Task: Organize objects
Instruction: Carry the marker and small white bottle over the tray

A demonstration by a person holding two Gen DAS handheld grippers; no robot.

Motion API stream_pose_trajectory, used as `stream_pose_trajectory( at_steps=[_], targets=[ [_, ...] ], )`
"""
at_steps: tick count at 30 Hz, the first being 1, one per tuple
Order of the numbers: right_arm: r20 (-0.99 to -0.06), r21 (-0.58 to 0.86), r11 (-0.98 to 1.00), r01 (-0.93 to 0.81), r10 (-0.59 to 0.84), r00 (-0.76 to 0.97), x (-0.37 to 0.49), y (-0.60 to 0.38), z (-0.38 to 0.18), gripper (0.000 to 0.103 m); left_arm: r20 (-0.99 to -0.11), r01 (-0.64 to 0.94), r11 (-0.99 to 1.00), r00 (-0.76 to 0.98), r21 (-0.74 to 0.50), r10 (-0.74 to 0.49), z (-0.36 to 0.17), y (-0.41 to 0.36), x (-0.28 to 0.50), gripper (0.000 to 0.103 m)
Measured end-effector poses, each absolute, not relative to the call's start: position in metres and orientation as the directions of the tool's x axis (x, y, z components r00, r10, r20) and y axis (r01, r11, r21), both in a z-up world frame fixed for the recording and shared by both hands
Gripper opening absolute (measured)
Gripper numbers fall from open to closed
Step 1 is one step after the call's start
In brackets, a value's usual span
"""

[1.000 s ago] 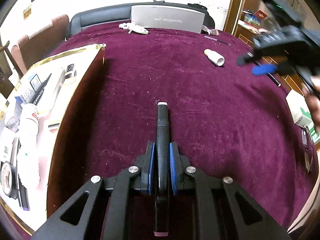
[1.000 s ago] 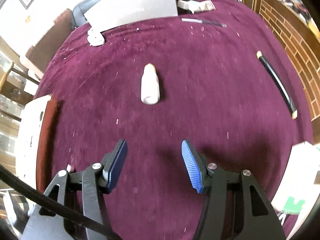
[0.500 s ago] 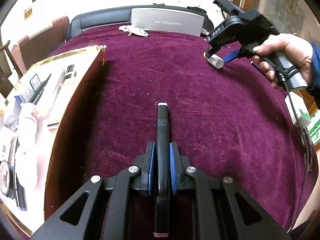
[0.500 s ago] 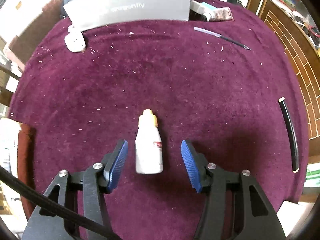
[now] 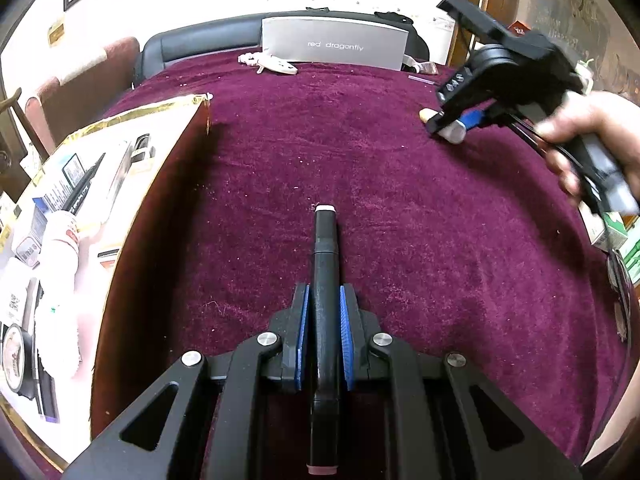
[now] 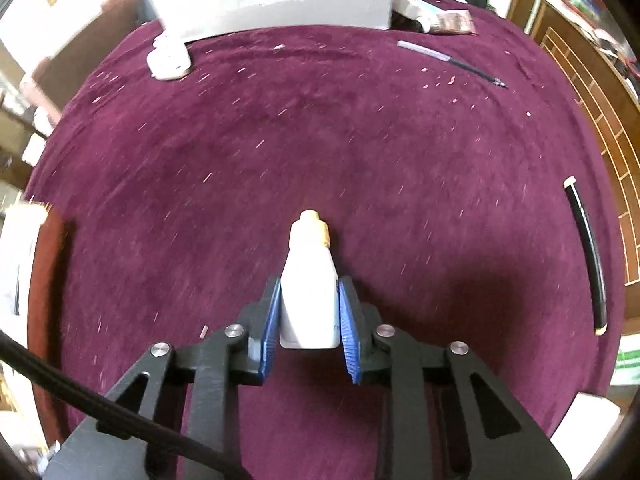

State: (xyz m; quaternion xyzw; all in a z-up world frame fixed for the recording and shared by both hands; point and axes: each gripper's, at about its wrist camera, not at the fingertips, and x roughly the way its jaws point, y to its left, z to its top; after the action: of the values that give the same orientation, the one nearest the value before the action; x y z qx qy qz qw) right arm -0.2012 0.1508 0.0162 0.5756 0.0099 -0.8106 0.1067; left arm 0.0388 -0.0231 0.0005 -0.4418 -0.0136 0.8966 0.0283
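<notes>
Bottle (image 6: 309, 280) and marker (image 5: 325, 280) were each held by one gripper above the purple cloth (image 5: 400, 208).

The right gripper (image 6: 309, 312) had its blue pads (image 6: 347, 336) pressed on both sides of the white bottle, whose tan cap pointed forward; its label could not be read. The left gripper (image 5: 324, 336) was closed tightly on the black marker, which ran along the fingers with its pale tip ahead. At the far edge of the cloth stood a grey box (image 5: 334, 42) with the words "red dragonfly". On the left, an open gold-edged box (image 5: 160, 110) held small packages; their print was too small to read.
</notes>
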Motion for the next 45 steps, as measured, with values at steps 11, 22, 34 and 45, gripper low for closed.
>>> stream_pose_trajectory(
  at_steps=[11,22,34,45],
  targets=[
    [-0.932,0.187,-0.937,0.293,-0.264,-0.247,-0.094,0.13,0.017,0.025,-0.794,-0.042,-0.998,-0.605,-0.041,0.058,0.0,-0.022,0.037,0.012],
    [-0.939,0.163,-0.923,0.347,-0.253,-0.232,-0.036,0.118,0.01,0.025,-0.802,-0.044,-0.999,-0.597,0.026,0.005,-0.001,-0.012,0.033,0.012],
    [-0.939,0.108,-0.93,0.351,-0.212,-0.27,-0.028,0.112,0.007,0.025,-0.799,-0.052,-0.997,-0.601,0.052,-0.01,-0.001,-0.008,0.03,0.012],
    [-0.939,0.115,-0.936,0.332,-0.212,-0.271,-0.033,0.107,0.004,0.025,-0.801,-0.069,-0.996,-0.599,0.051,0.0,0.0,-0.008,0.031,0.012]
  ],
)
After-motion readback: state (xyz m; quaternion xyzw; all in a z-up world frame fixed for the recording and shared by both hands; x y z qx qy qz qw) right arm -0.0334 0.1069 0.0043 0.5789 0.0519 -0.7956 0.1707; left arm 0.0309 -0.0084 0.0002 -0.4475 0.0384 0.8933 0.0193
